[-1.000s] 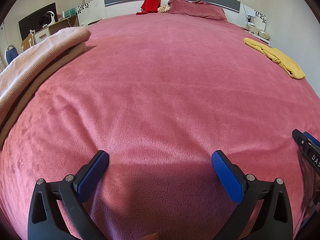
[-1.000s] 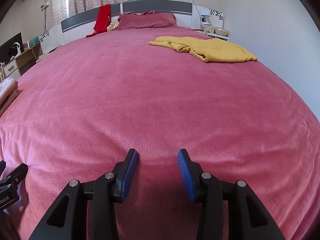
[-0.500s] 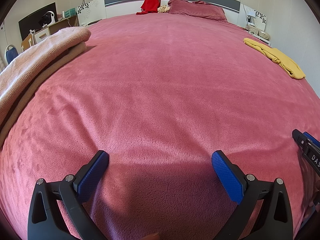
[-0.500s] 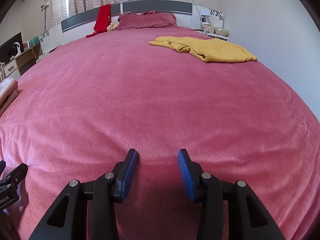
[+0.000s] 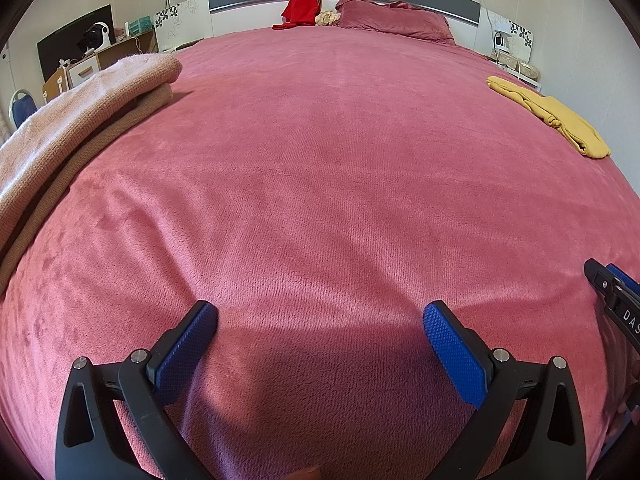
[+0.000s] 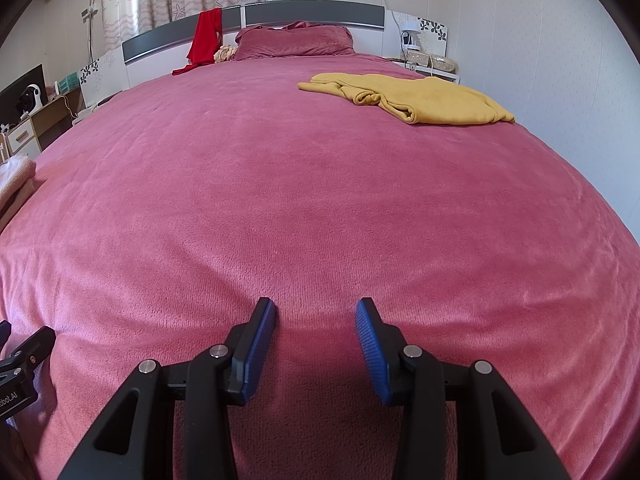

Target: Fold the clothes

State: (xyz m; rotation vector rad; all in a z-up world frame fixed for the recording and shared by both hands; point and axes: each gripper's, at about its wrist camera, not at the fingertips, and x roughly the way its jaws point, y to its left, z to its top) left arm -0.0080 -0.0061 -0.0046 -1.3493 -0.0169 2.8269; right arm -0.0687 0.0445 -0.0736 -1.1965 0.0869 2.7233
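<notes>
A yellow garment (image 6: 416,98) lies crumpled on the far right of the pink bed (image 6: 304,184); it also shows in the left wrist view (image 5: 560,120). A stack of folded pink and beige clothes (image 5: 76,120) sits at the bed's left edge, seen small in the right wrist view (image 6: 14,178). My left gripper (image 5: 320,320) is wide open and empty, low over the bedspread near the front. My right gripper (image 6: 316,312) is open and empty, also low over the front of the bed. Its side shows in the left wrist view (image 5: 616,300).
A red garment (image 5: 302,0) hangs on the headboard, beside a pink pillow (image 5: 396,20). A nightstand (image 6: 428,60) stands at the far right, a desk with a monitor (image 5: 76,56) at the left. A wall runs along the bed's right side.
</notes>
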